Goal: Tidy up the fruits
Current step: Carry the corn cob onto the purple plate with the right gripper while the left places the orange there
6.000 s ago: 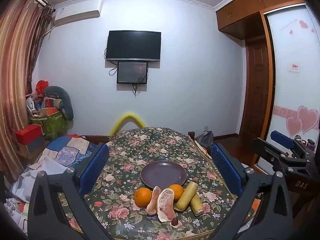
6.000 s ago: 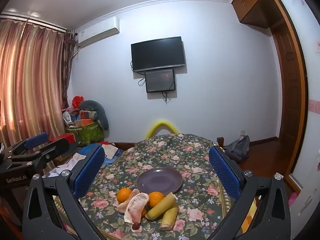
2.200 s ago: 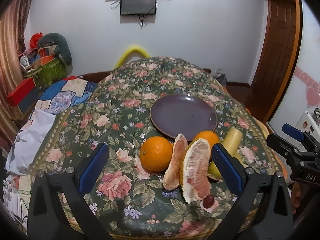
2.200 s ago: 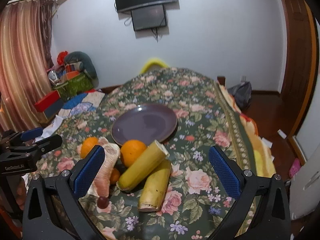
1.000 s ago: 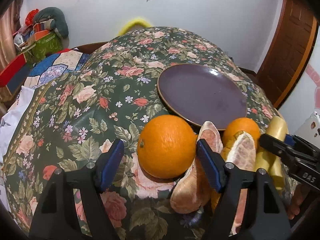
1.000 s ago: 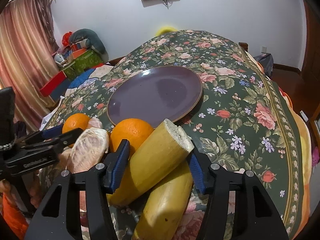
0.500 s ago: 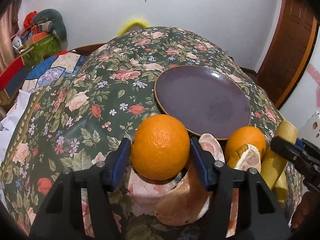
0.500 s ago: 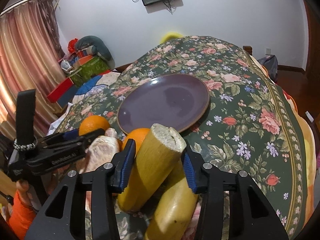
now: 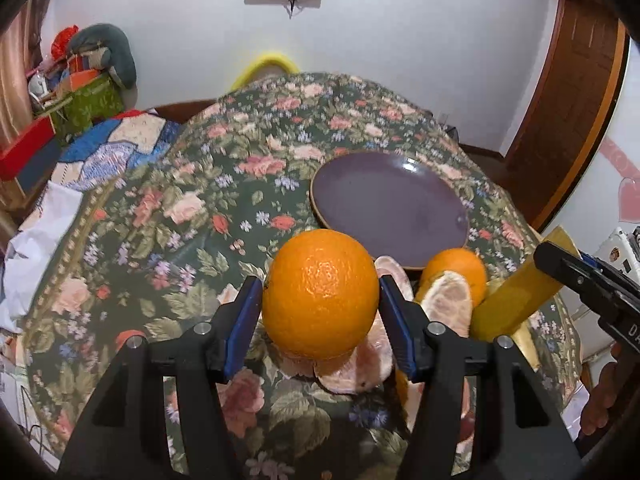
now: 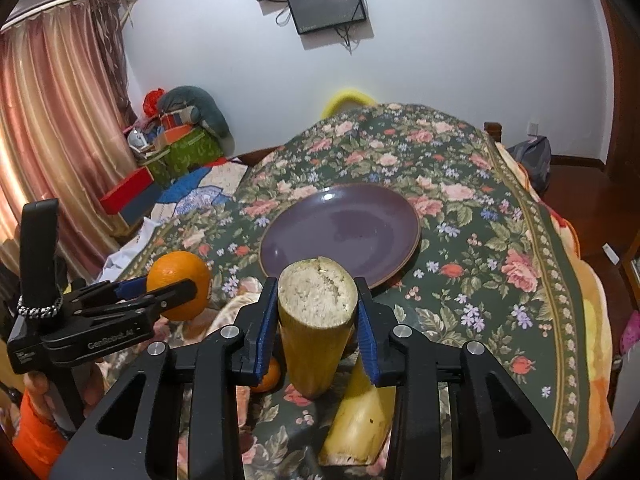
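A: Two grippers, two fruits. The left gripper [image 9: 320,308] is clamped on an orange [image 9: 320,294], blue pads [image 9: 240,320] pressed to both sides, and holds it clear of the floral cloth [image 9: 160,220].

B: And the right gripper [image 10: 317,320]?

A: Its jaws have just been closing, and they now grip a cut banana piece [image 10: 316,320], tilted up with its pale cut end facing the camera. In the left view the same piece shows as a yellow stub at the right edge.

B: Where does the plate [image 10: 280,256] stand?

A: Beyond both fruits, mid-table, purple and bare. Neither held fruit touches it.

B: What lies on the cloth?

A: A second banana piece [image 10: 356,428] under the right gripper. Peeled pomelo segments [image 9: 448,304] lie just beside the held orange, with a second orange [image 9: 456,264] behind them, near the plate's rim. A small orange [image 10: 269,376] peeks out below the right gripper's left pad.

B: Anyone in view?

A: Only parts: fingers [image 9: 600,400] on the right gripper's handle, and an orange sleeve [image 10: 36,436] below the left gripper's.

B: The room?

A: A screen [image 10: 328,4] on the white wall, curtains [image 10: 56,128] at left, and boxes and bags [image 10: 180,144] piled in the corner.
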### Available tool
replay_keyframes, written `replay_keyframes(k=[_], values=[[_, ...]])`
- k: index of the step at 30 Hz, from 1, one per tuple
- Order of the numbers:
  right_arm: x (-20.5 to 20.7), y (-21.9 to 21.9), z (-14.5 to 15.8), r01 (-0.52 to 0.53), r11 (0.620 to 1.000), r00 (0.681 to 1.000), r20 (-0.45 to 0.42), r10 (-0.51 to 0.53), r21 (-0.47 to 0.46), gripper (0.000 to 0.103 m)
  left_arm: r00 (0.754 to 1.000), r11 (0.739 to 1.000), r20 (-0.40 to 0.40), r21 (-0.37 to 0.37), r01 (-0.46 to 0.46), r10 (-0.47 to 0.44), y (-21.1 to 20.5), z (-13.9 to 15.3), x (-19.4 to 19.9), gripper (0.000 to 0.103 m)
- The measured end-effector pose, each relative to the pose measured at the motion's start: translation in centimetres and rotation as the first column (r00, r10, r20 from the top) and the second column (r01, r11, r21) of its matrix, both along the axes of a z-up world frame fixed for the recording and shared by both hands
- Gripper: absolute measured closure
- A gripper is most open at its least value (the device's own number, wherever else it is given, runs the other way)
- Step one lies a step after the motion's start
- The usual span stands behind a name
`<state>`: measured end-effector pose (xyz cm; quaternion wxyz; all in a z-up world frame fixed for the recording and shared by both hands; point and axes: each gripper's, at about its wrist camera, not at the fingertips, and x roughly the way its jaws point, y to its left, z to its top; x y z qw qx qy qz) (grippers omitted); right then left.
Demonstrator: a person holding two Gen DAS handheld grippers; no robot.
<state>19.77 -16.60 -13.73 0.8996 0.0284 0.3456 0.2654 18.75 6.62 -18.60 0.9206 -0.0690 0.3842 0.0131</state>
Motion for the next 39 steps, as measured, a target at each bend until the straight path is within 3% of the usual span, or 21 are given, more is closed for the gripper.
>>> replay_keyframes(k=[10, 22, 29, 39], values=[[-0.6, -0.8, 3.5, 0.020, 1.000, 0.994, 0.103, -0.020, 0.000, 0.070, 0.996, 1.000, 0.093, 0.004, 0.011, -0.011, -0.8, 4.1, -1.4, 0.045], [1.7, -1.2, 4.3, 0.039, 0.999, 0.986, 0.164, -0.034, -0.028, 0.070, 0.989, 0.999, 0.144, 0.011, 0.037, -0.038, -1.9, 5.8, 1.5, 0.045], [4.3, -0.6, 2.8, 0.028, 0.999, 0.991, 0.134, -0.023, -0.034, 0.070, 0.990, 0.998, 0.130, 0.010, 0.055, -0.055, -2.4, 4.9, 4.6, 0.045], [7.6, 0.2, 0.3, 0.003, 0.999, 0.998, 0.070, 0.001, -0.052, 0.070, 0.994, 0.995, 0.040, 0.020, 0.101, -0.102, -3.0, 1.2, 9.2, 0.045]])
